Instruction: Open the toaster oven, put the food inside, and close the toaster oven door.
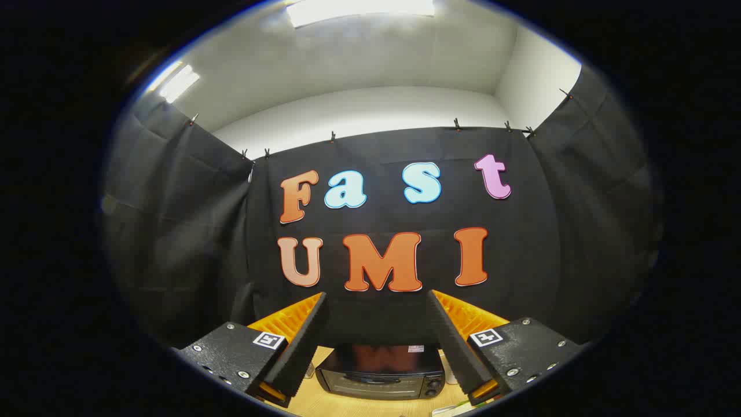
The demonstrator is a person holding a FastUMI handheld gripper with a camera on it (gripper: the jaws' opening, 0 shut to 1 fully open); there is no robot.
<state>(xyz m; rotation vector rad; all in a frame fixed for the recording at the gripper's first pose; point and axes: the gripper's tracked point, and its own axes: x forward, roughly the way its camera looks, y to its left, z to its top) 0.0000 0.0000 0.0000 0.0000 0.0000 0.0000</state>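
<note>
Black toaster oven [379, 373] low between the released claw's [379, 310] wide-spread fingers, door shut, front edge cut off.

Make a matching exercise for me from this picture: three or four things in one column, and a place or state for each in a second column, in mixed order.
Things
1. toaster oven
2. tool
3. table
4. toaster oven's door

Places or states
A. light wood, under the toaster oven
B. shut
C. open, gripping nothing
D. beyond the tool's fingers, seen in the gap between them

Pairs: 1-D, 2-C, 3-A, 4-B
</note>
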